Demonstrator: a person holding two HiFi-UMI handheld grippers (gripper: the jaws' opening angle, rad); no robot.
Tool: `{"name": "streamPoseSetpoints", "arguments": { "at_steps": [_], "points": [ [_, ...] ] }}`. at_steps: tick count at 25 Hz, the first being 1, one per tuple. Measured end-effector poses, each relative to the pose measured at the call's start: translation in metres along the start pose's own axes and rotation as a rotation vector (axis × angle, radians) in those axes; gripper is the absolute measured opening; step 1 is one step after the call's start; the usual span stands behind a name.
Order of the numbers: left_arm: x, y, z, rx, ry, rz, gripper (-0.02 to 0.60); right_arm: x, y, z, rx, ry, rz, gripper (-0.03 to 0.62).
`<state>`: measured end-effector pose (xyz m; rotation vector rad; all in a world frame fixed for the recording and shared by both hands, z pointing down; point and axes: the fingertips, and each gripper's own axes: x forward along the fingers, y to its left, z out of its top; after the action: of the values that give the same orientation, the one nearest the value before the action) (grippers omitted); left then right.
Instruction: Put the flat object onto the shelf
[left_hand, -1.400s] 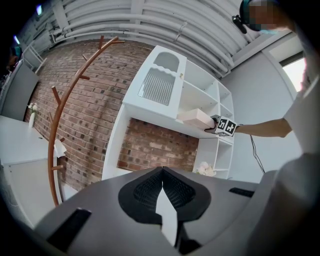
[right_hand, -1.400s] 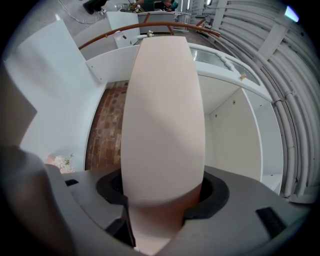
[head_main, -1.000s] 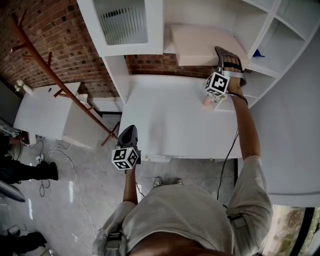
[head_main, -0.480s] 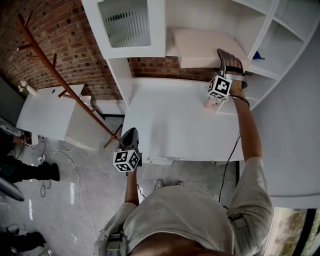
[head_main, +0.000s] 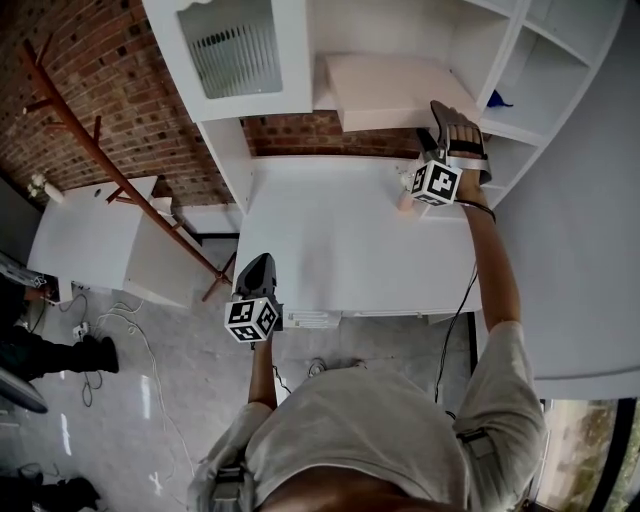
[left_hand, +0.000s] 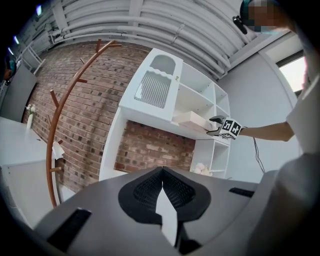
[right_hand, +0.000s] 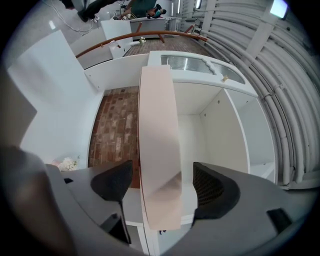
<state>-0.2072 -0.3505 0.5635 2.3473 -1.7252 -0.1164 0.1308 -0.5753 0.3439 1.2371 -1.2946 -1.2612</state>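
Note:
The flat object is a pale beige board lying on a shelf of the white unit above the desk. My right gripper is at the board's near right corner. In the right gripper view the board runs edge-on between the two pads with a gap on each side. The jaws are opening and neither pad presses on it. My left gripper hangs low in front of the desk, shut and empty. From the left gripper view the board shows far off on the shelf.
A white desk stands under the shelves, with a small pale object near its right back. Open cubbies sit at the right, one holding a blue item. A ribbed-glass door, a brick wall and a wooden rack are at the left.
The right gripper has stayed at the board's edge on the shelf, shifting only a little. The board rests in the same spot. The left gripper has barely moved.

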Motion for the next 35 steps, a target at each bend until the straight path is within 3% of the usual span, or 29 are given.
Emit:
{"name": "streamPoseSetpoints", "arguments": {
  "at_steps": [5,11,14,19,21,24,28,35],
  "points": [
    [0.006,-0.018,-0.001,0.011,0.01,-0.043,0.015,-0.022,0.003,-0.011,0.052,0.003,0.012,0.364],
    [0.002,-0.028,-0.005,0.012,0.026,-0.057,0.015,-0.043,-0.001,-0.013,0.353,-0.042,0.032,0.363],
    [0.0,-0.03,-0.005,0.016,0.028,-0.059,0.015,-0.049,-0.005,-0.011,0.61,-0.091,0.046,0.362],
    [-0.007,-0.03,-0.005,0.021,0.033,-0.058,0.015,-0.058,-0.015,-0.019,1.16,-0.146,0.087,0.342],
    [-0.009,-0.03,-0.006,0.021,0.033,-0.057,0.015,-0.057,-0.013,-0.02,1.286,-0.156,0.108,0.31],
    [-0.012,-0.032,-0.006,0.02,0.031,-0.056,0.015,-0.057,-0.006,-0.019,1.348,-0.146,0.115,0.246],
    [-0.015,-0.029,-0.006,0.021,0.032,-0.05,0.015,-0.057,0.004,-0.016,1.363,-0.115,0.108,0.081],
    [-0.016,-0.022,-0.004,0.021,0.029,-0.033,0.015,-0.048,0.011,-0.003,1.371,-0.133,0.147,0.051]
  ]
}}
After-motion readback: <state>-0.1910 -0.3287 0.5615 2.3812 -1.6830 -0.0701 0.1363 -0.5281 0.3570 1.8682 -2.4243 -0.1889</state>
